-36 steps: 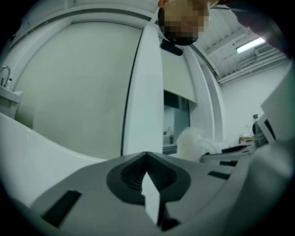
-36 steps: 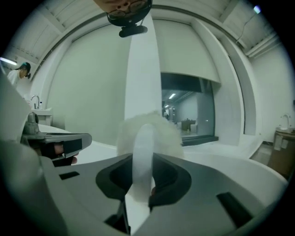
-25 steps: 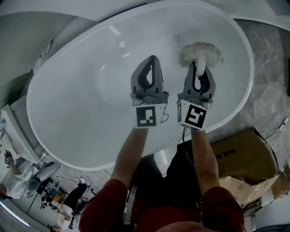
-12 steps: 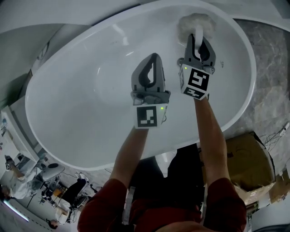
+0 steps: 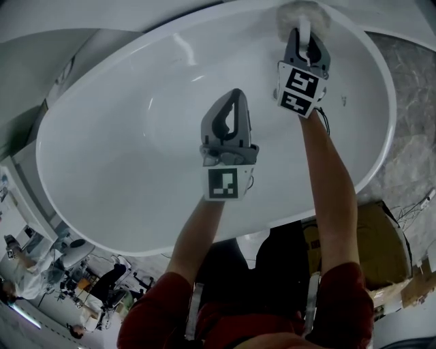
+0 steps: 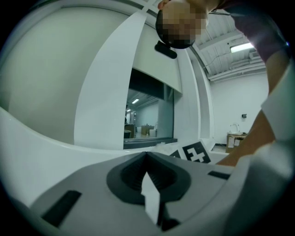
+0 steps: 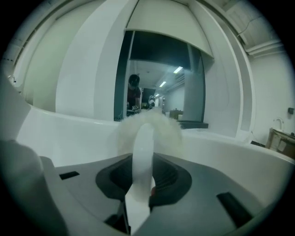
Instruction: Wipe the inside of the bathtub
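The bathtub [image 5: 102, 157] is a big white oval, glossy and smooth inside, with a few light streaks reflecting off its wall. The wiper is a fluffy white brush [image 5: 303, 9] on a curved white plastic handle [image 7: 142, 152]. Its fuzzy head sits against the tub's inner wall at the far end, just under the rim. The handle's pinched in the right gripper [image 5: 304, 41], over the tub's far end.

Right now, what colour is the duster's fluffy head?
Duster head: white, clearest in right gripper view.
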`<state>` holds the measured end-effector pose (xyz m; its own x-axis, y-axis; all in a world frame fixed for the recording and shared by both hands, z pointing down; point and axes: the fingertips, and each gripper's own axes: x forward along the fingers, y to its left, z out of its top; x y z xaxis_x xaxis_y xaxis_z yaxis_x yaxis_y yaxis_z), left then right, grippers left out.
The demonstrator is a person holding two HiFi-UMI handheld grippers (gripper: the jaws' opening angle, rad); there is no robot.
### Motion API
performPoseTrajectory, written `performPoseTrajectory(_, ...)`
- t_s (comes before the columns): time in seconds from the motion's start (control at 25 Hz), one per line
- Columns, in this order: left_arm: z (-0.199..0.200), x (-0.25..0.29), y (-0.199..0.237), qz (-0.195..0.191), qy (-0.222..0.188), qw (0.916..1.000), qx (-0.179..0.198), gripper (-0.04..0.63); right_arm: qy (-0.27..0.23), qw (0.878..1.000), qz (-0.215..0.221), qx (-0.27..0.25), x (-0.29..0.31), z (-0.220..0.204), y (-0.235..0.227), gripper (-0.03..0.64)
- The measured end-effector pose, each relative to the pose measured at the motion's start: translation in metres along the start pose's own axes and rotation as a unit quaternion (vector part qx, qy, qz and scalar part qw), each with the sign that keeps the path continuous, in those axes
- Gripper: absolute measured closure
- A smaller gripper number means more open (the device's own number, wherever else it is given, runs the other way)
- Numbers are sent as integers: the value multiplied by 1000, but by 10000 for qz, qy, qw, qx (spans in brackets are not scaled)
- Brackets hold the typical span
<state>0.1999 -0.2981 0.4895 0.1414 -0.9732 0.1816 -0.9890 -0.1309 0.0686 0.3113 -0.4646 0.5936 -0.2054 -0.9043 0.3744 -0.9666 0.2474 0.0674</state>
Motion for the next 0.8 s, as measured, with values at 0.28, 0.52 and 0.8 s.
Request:
performPoseTrajectory(0.28,-2,-20,38,260,-28,9997,-24,580,-22,9997,215,-111,0,4,40,528)
performPoseTrajectory(0.52,6,-40,84,639,-63,9979,-57,580,-7,9996,295,-6,-5,8,83,528)
performPoseTrajectory(0.8,7,-70,132,1016,9,9947,-138,580,3,9987,512,-1,-16,15,142,528)
